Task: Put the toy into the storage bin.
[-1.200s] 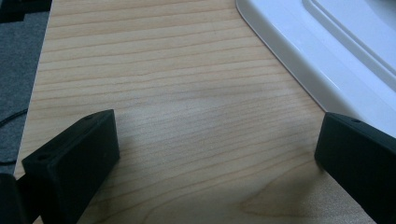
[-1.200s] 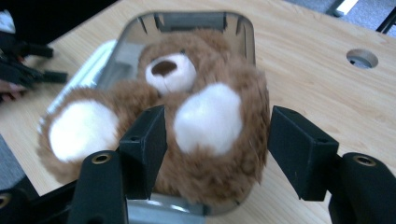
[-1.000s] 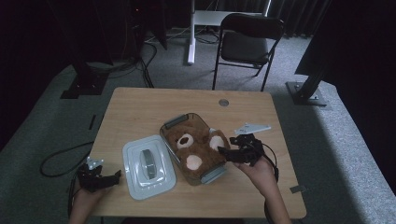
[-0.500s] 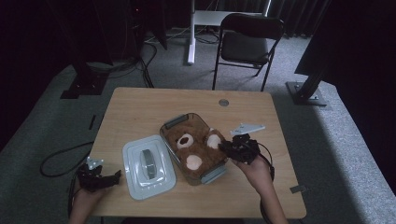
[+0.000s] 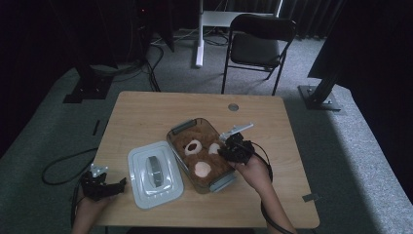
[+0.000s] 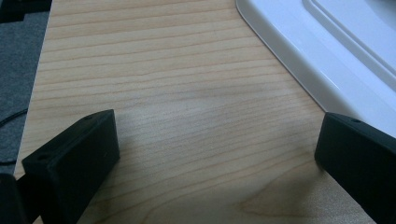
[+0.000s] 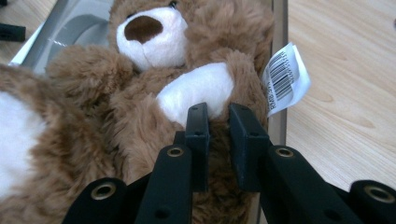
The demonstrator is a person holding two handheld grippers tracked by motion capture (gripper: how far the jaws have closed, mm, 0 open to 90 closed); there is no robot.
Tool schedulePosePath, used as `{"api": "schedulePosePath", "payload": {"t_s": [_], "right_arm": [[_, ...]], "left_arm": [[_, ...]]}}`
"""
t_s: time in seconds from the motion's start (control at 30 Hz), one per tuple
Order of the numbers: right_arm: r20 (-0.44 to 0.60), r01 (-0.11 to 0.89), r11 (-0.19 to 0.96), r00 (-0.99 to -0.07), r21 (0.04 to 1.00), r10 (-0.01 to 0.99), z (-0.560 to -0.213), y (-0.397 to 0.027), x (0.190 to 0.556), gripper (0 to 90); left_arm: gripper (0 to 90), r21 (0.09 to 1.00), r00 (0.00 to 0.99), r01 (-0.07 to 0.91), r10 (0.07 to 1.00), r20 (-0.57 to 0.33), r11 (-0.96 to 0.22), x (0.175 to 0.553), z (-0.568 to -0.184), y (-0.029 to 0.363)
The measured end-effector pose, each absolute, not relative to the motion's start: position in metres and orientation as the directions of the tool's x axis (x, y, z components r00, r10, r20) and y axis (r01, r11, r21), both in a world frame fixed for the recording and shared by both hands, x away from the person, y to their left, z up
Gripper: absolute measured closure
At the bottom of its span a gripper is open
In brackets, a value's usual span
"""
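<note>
Inside the clear container near the table's middle lies the teddy bear, its white lid just beside it on the left; bare wood runs to the far and right edges. The right gripper reaches in from the right, and its jaws, which have just been closing, pinch the bear's white-soled paw. The right gripper view adds a barcode tag. The left gripper rests near the front-left corner, jaws wide apart over bare wood.
</note>
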State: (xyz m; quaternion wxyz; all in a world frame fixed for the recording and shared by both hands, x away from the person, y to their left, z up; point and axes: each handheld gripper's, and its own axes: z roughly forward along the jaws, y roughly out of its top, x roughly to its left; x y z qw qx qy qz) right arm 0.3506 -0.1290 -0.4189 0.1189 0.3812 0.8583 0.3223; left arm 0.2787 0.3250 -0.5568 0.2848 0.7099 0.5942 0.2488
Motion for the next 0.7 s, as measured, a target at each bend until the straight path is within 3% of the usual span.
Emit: {"api": "schedulePosePath", "payload": {"t_s": [0.2,0.37,0.43,0.7], "right_arm": [[0.050,0.609,0.548,-0.694,0.574,0.719,-0.426,-0.122,0.365,82.8],[-0.023,0.616,0.622,-0.701,0.484,0.713,-0.435,-0.110,0.372,86.2],[-0.114,0.608,0.665,-0.695,0.433,0.710,-0.442,-0.098,0.372,87.2],[-0.135,0.599,0.667,-0.691,0.444,0.710,-0.442,-0.097,0.368,87.1]], "left_arm": [[0.5,0.700,0.171,0.702,0.985,0.016,-0.133,0.279,-0.557,0.325],[0.5,0.699,0.171,0.702,0.985,0.016,-0.133,0.279,-0.557,0.325],[0.5,0.699,0.171,0.702,0.985,0.015,-0.133,0.279,-0.557,0.325],[0.5,0.699,0.171,0.702,0.985,0.015,-0.133,0.279,-0.557,0.325]]}}
